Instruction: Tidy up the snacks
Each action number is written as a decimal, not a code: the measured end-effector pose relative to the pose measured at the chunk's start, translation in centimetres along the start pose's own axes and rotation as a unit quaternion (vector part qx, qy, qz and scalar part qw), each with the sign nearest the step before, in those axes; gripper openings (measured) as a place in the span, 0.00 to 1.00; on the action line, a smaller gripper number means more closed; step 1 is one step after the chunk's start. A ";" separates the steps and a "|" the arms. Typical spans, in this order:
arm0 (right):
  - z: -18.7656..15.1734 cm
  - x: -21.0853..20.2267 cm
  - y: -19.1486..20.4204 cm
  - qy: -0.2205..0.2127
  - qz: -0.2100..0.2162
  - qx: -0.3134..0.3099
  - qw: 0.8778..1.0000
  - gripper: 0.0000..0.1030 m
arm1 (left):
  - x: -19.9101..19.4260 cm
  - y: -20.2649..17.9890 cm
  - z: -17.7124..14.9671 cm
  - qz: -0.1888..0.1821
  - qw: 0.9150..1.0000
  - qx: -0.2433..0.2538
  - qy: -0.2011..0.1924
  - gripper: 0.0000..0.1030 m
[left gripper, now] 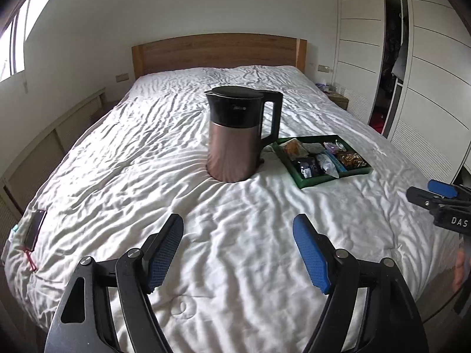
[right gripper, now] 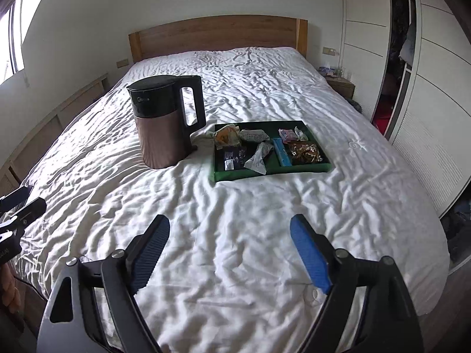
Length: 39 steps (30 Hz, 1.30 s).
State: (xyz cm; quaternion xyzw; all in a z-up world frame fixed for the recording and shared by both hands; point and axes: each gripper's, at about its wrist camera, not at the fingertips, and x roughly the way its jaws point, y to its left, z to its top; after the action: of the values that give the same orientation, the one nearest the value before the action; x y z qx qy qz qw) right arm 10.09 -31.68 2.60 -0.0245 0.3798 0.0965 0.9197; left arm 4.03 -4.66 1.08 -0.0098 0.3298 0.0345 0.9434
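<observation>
A green tray (right gripper: 265, 175) (left gripper: 332, 183) lies on the white bed and holds several snack packets: an orange one (right gripper: 225, 136), a dark one (right gripper: 234, 157), a crumpled silver one (right gripper: 259, 156), a blue stick (right gripper: 282, 153) and a gold-brown bag (right gripper: 306, 153). My left gripper (left gripper: 238, 250) is open and empty above the bed's near part, well short of the tray. My right gripper (right gripper: 229, 250) is open and empty, also well short of the tray. The right gripper's tip shows at the right edge of the left wrist view (left gripper: 438, 198).
A copper and black kettle (right gripper: 167, 120) (left gripper: 241, 132) stands on the bed just left of the tray. A dark phone (left gripper: 35, 226) lies at the bed's left edge. A wooden headboard (right gripper: 217, 32) is at the back. White wardrobes (right gripper: 435, 111) stand at the right, one door open.
</observation>
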 end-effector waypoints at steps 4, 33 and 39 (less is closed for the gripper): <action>-0.9 -2.0 -1.0 -0.004 -0.012 -0.001 1.000 1.00 | -1.8 1.9 -1.3 0.015 1.000 -0.006 -0.002 0.70; -2.9 -3.7 -0.9 -0.003 -0.012 0.006 1.000 1.00 | -3.0 1.9 -3.1 -0.030 0.999 0.001 0.011 0.70; -3.0 -3.4 -1.0 -0.002 -0.008 0.006 1.000 1.00 | -2.6 1.9 -3.0 -0.036 0.999 -0.001 0.014 0.70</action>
State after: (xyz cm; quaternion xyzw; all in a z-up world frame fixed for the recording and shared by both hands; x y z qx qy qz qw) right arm 5.86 -33.53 2.87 -0.0214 0.3787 0.0870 0.9212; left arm -0.03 -3.01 0.37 -0.0231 0.3422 0.0009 0.9393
